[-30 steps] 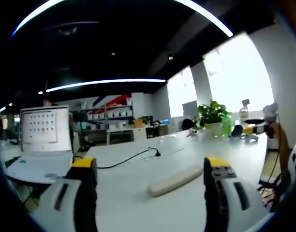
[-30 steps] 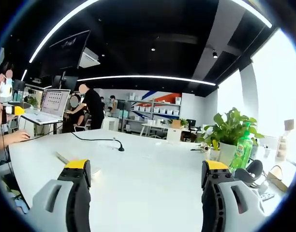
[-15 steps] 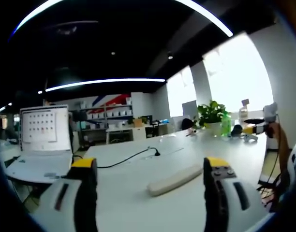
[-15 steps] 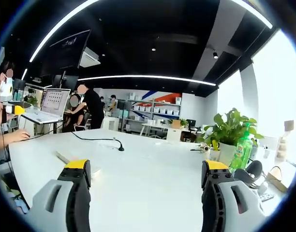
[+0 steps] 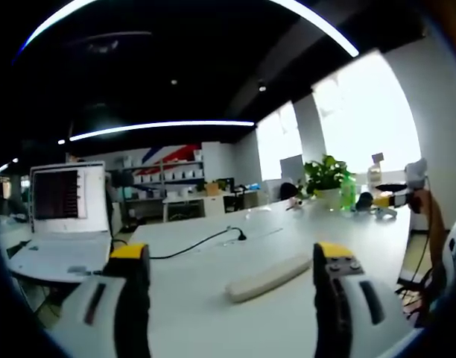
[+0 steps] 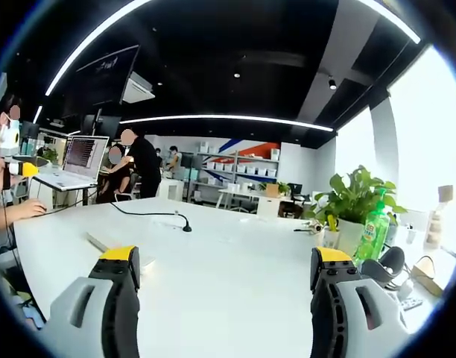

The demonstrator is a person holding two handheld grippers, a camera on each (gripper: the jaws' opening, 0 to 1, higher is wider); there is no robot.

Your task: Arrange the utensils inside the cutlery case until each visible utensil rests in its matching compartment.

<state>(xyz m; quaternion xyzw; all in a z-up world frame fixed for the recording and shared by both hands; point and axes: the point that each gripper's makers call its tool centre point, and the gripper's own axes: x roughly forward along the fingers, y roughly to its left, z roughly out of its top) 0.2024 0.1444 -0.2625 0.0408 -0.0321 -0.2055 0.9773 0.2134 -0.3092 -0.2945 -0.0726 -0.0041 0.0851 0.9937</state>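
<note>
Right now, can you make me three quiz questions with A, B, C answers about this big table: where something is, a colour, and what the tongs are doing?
1. Where is the laptop in the left gripper view?
A. far left of the table
B. beside the plant
C. between the tongs

2. What colour is the bottle?
A. red
B. green
C. blue

3. How are the right tongs?
A. shut on a spoon
B. shut on nothing
C. open

Answers: A, it sits at the table's left edge; B, it is green beside the plant; C, its jaws stand wide apart, holding nothing.

Both views skim low across one white table (image 5: 213,276) (image 6: 228,261) — shared are its black cable (image 5: 198,245) (image 6: 150,215), laptop (image 5: 60,216) (image 6: 75,165) and potted plant (image 5: 326,179) (image 6: 355,201).
</note>
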